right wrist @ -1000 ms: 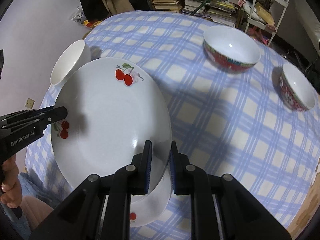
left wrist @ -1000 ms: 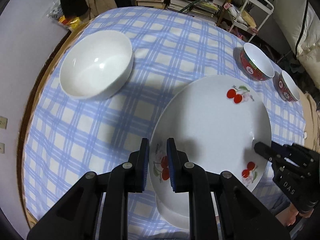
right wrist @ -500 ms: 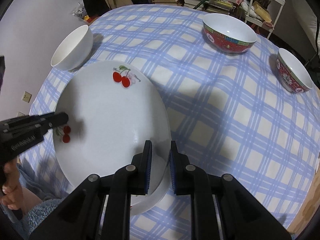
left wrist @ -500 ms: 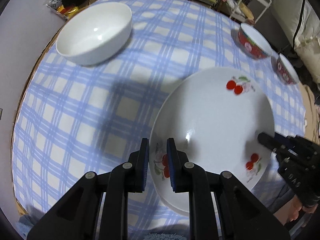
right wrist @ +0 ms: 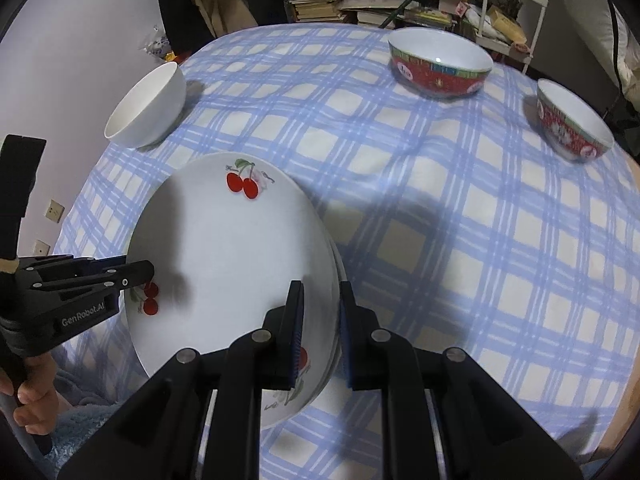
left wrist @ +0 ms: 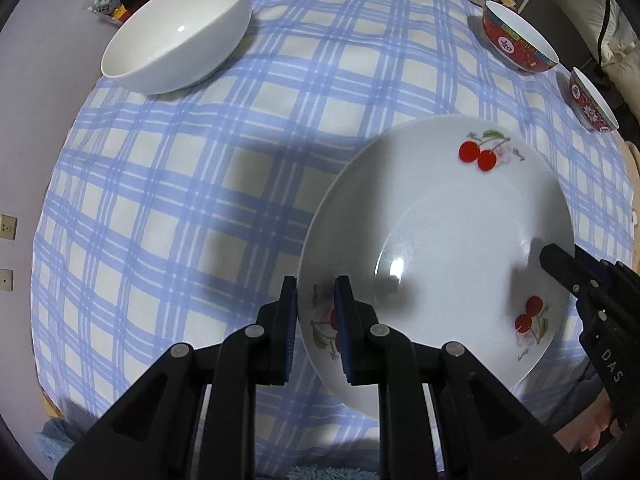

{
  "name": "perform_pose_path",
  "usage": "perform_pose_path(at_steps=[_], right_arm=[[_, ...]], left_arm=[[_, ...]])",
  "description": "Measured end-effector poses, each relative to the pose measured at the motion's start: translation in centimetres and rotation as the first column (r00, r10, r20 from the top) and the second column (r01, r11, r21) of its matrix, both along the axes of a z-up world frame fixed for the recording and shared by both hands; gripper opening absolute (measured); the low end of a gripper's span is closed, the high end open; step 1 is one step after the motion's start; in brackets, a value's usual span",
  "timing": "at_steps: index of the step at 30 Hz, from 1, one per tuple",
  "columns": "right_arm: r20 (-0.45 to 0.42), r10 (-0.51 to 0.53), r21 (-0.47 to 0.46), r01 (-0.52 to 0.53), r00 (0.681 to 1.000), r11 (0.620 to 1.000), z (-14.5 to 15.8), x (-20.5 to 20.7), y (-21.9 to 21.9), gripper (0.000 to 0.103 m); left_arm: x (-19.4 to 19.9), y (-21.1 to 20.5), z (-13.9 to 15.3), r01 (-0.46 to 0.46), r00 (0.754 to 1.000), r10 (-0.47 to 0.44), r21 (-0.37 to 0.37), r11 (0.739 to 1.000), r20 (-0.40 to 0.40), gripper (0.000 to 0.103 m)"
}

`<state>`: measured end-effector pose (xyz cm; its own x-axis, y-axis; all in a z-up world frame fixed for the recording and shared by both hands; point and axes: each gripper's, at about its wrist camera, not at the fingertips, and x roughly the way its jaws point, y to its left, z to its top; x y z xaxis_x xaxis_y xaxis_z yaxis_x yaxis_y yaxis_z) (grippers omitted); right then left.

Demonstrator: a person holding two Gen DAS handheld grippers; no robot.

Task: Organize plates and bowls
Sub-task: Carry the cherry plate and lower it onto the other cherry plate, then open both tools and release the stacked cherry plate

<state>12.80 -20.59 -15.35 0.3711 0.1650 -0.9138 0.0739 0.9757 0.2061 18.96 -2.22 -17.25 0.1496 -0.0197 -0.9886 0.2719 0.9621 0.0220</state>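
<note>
A round white ceramic plate printed with red cherries (left wrist: 460, 248) was gripped at opposite edges by both grippers. The left gripper (left wrist: 316, 292) had its jaws clenched on the plate's rim at 9 o'clock, one blue pad under the rim and one over it. The right gripper (right wrist: 320, 296) had its jaws clenched on the rim at 3 o'clock in the same way. In the right wrist view a second white rim showed directly beneath the held plate at about 4 o'clock, so it sat over another plate (right wrist: 335, 264); whether the two touched could not be told.

The plate was at the near edge of a round counter covered by a blue-and-white checked cloth (left wrist: 168, 208). A plain white ceramic bowl (left wrist: 176, 32) stood upright at 11 o'clock, well apart from the plate. A large red patterned bowl with a white inside (right wrist: 440, 62) stood at 1 o'clock, and a smaller red patterned bowl (right wrist: 574, 124) at 2 o'clock, apart from it.
</note>
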Motion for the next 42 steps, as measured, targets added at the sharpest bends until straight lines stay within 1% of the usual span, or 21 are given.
perform_pose_path(at_steps=[4, 11, 14, 19, 26, 32, 38, 42], right_arm=[[0.028, 0.009, -0.007, -0.009, 1.000, 1.000, 0.0, -0.3, 0.1, 0.018], [0.047, -0.019, 0.038, 0.017, 0.999, 0.999, -0.3, -0.8, -0.7, 0.018], [0.045, -0.033, 0.054, 0.030, 0.998, 0.998, -0.3, -1.0, -1.1, 0.018], [0.041, -0.044, 0.075, 0.041, 0.998, 0.996, -0.4, -1.0, -1.3, 0.018], [0.039, -0.051, 0.080, 0.047, 0.998, 0.996, -0.4, -1.0, -1.3, 0.018], [0.024, -0.072, 0.114, 0.069, 0.997, 0.991, -0.6, -1.1, -1.8, 0.018], [0.022, -0.066, 0.096, 0.064, 0.998, 0.993, -0.6, -1.1, -1.5, 0.018], [0.022, -0.070, 0.102, 0.068, 0.997, 0.993, -0.5, -1.1, -1.6, 0.018]], left_arm=[[0.0, -0.3, -0.1, 0.016, 1.000, -0.017, 0.034, 0.999, 0.015, 0.018], [-0.6, -0.5, -0.1, 0.021, 0.999, -0.022, 0.036, 0.999, 0.026, 0.018], [-0.9, -0.6, -0.3, 0.020, 0.999, -0.021, 0.031, 0.999, 0.028, 0.018], [-0.6, -0.2, 0.3, 0.014, 1.000, -0.014, 0.015, 1.000, 0.019, 0.018], [-0.2, 0.1, 0.2, 0.011, 1.000, -0.011, 0.011, 1.000, 0.018, 0.018], [-0.2, 0.4, 0.5, 0.009, 1.000, -0.009, 0.023, 1.000, 0.030, 0.019], [-0.6, 0.6, 1.2, 0.013, 0.998, -0.015, 0.042, 0.999, 0.053, 0.019], [-0.5, 0.8, 1.6, 0.009, 0.998, -0.011, 0.037, 0.999, 0.063, 0.019]])
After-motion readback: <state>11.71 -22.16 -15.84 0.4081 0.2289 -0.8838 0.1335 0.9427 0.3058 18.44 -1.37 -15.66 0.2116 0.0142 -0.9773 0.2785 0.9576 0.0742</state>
